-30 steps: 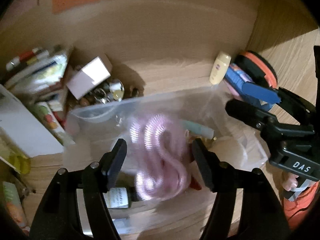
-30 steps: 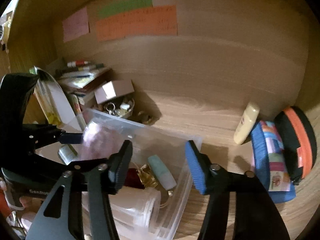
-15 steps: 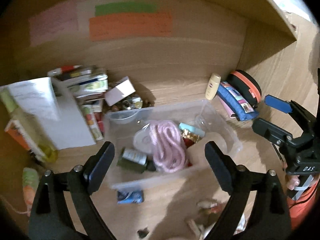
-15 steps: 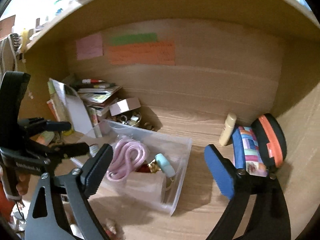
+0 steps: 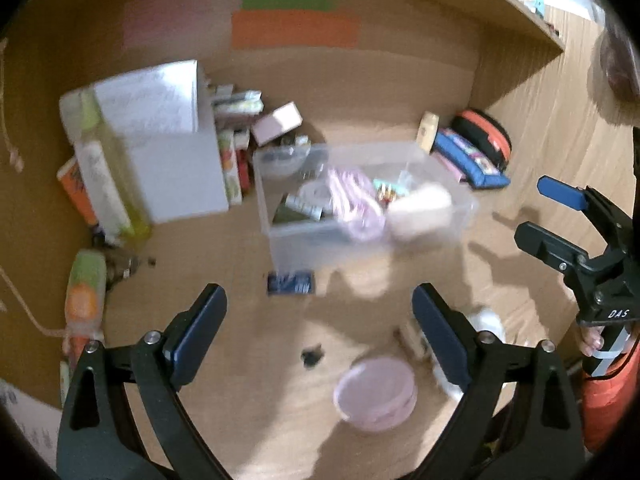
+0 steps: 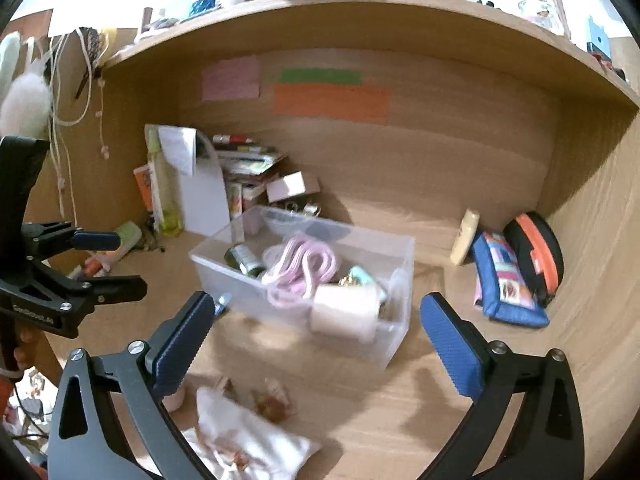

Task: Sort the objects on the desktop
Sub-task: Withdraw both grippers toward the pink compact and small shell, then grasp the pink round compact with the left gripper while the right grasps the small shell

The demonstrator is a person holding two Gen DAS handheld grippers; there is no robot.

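Left gripper [image 5: 320, 320] and right gripper [image 6: 316, 328] both hold jaws wide, gripping nothing; clear bin [image 6: 394, 264] with pink cord [image 6: 304, 266] sits at 12 o'clock on the worktop [image 6: 400, 408]

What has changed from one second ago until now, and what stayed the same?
The left gripper let go of the pink cord, which now lies in the clear bin. Both grippers drew back from the bin; the right gripper also has its jaws wide apart and empty. The bin, the blue pouch and the book pile stayed in place.
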